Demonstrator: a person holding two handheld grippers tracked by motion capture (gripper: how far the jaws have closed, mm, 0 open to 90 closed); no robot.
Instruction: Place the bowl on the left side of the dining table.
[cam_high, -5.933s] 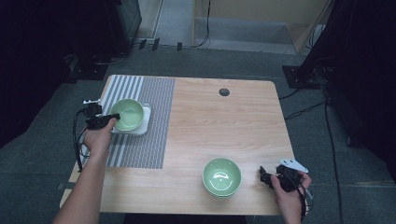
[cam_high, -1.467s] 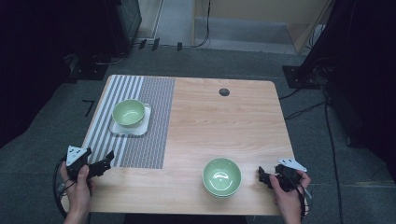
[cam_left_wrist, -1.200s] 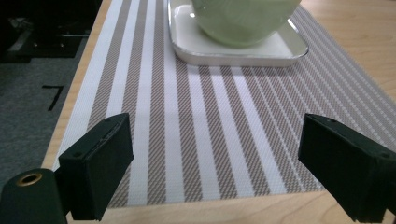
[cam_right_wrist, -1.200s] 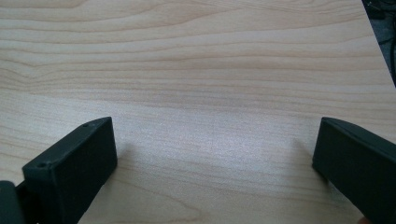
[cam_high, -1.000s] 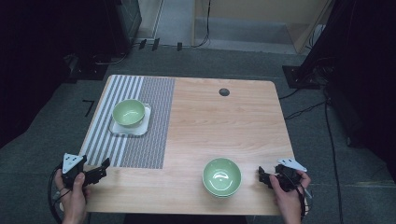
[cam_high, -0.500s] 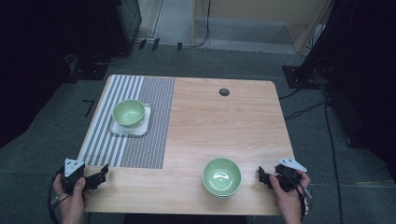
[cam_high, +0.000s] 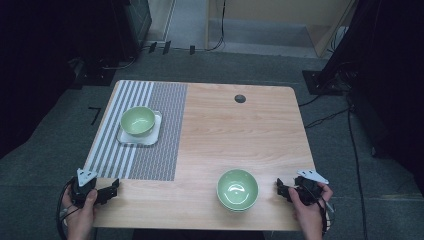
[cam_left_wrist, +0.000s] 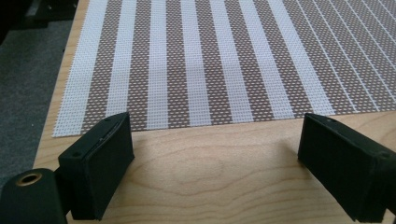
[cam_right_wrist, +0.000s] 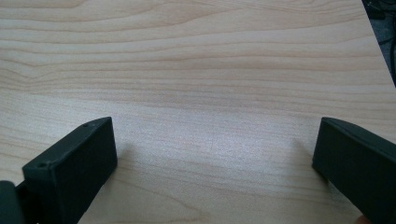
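While the wooden table (cam_high: 240, 135) is seen from above, two hand-held grippers are found at its near edge, both released and holding nothing. The left gripper (cam_high: 114, 188) is held at about 7 o'clock, by the near-left corner, with its jaws spread wide over bare wood; in the left gripper view (cam_left_wrist: 215, 154), the near edge of a striped placemat (cam_left_wrist: 210, 60) is seen just beyond the jaws, untouched. The right gripper (cam_high: 281, 188) is held at about 5 o'clock, by the near-right corner, its jaws likewise parted; in the right gripper view (cam_right_wrist: 215, 154), plain wood grain is seen between them. Just beside the right gripper, toward the table's middle, a green bowl (cam_high: 237, 189) is set upright near the front edge, apart from the jaws. Farther off, at about 10 o'clock, the striped placemat (cam_high: 165, 150) is laid along the left side of the table, and on it a white square plate (cam_high: 155, 135) is placed with a second green bowl (cam_high: 137, 120) resting upright in it, well apart from the left gripper. At about 12 o'clock, near the far edge, a small dark round cable hole (cam_high: 240, 98) is seen in the tabletop.
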